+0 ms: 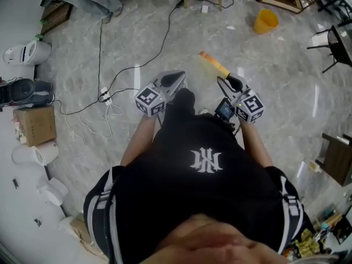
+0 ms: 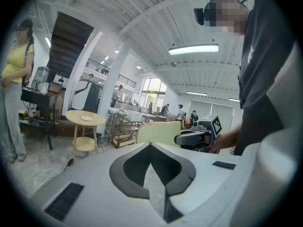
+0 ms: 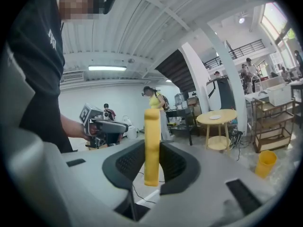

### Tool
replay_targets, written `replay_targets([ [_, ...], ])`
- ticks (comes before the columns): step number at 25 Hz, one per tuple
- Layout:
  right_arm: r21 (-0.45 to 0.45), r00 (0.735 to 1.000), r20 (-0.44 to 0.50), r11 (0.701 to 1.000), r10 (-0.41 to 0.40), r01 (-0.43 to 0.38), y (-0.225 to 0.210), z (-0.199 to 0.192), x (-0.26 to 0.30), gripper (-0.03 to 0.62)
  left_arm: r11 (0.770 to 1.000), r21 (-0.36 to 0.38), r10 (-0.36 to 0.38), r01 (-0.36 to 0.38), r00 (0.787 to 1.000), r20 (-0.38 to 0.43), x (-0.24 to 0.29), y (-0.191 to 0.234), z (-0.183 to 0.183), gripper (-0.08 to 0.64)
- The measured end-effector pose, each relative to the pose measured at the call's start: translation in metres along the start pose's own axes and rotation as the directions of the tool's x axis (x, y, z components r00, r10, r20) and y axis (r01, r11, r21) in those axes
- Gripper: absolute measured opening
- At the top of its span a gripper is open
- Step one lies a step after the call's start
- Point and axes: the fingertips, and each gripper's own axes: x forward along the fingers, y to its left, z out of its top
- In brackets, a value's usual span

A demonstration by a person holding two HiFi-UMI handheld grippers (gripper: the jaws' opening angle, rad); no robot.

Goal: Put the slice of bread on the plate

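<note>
A pale yellow slice of bread [image 3: 152,145] stands edge-on between the jaws of my right gripper [image 3: 152,150], which is shut on it. From the head view the bread [image 1: 213,64] sticks out ahead of the right gripper [image 1: 225,81], above the marble floor. My left gripper [image 1: 178,77] is beside it, shut, with nothing in it [image 2: 150,148]. It looks across at the bread [image 2: 158,132] in the right gripper [image 2: 195,138]. A small white plate [image 3: 215,117] lies on a round yellow table [image 3: 222,122] far ahead; the plate [image 2: 86,118] shows in the left gripper view too.
A yellow bucket [image 1: 265,21] stands on the floor ahead to the right. Black and white cables [image 1: 104,95] run across the floor at the left. A cardboard box [image 1: 36,125] and appliances line the left wall. A person in a yellow top [image 2: 16,79] stands near the table, with a wooden shelf cart [image 2: 124,126] behind.
</note>
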Motion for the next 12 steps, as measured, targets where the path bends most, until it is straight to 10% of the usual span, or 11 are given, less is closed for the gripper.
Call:
replay_targets([
  [12, -0.05, 0.994, 0.003, 0.992, -0.114, 0.114, -0.089, 0.068, 0.093, 0.086, 0.994, 0.053, -0.096, 0.093, 0.994, 0.055, 0.059, 0.121, 0.062, 0.003],
])
